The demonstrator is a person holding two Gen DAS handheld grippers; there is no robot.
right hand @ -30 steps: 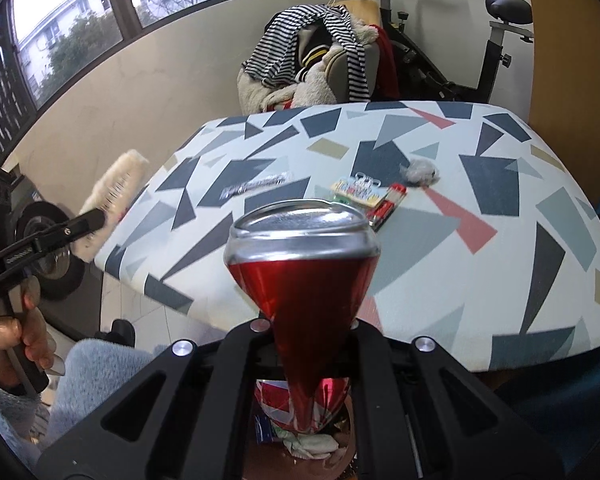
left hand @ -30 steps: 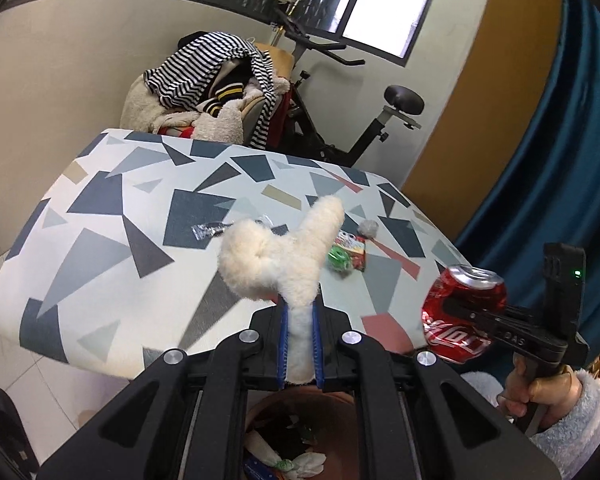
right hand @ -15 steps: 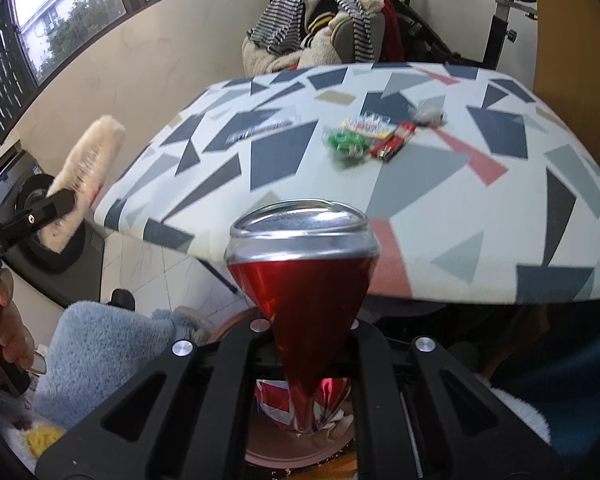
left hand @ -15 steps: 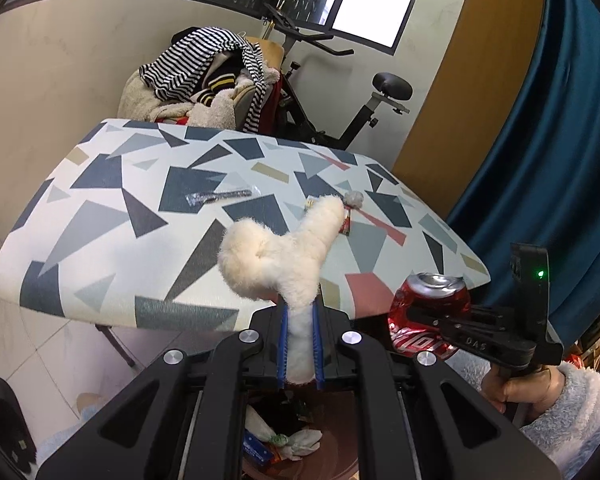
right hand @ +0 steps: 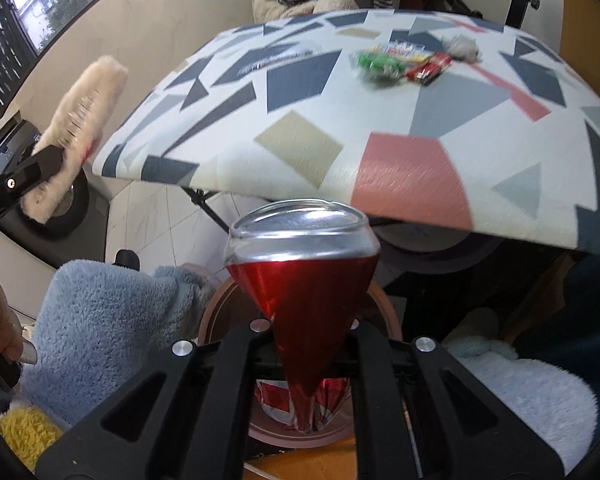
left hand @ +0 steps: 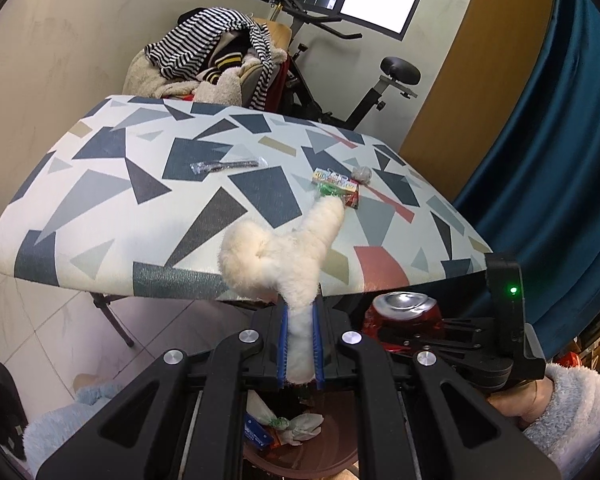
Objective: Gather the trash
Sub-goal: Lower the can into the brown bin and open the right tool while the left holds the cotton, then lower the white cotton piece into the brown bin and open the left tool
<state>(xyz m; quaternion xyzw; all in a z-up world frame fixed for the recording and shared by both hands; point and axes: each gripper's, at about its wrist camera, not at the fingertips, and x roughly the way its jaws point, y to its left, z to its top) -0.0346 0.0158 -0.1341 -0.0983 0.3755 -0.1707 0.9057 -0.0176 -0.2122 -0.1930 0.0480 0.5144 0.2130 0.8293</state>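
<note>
Both grippers have pulled back off the table with the geometric patterned cloth [left hand: 148, 216] and dropped below its near edge, so they now hang over the round brown waste bin [right hand: 212, 312] under that edge, where a second ago they were level with the tabletop. The right gripper [right hand: 306, 360] is clamped tight on the crushed red aluminium drink can [right hand: 300, 280], its silver top upright and its squeezed body pinched between the jaws, directly above the bin's mouth. The left gripper [left hand: 300, 350] is closed on the cream fluffy strip of fabric [left hand: 280, 256], which sticks up past the blue finger pads [left hand: 283, 344], also above the bin. Release looks like the next step for both. The colourful snack wrappers [left hand: 336, 186], grey crumpled wad [left hand: 362, 173] and clear plastic wrapper [left hand: 224, 165] remain on the table, farther from the bin.
</note>
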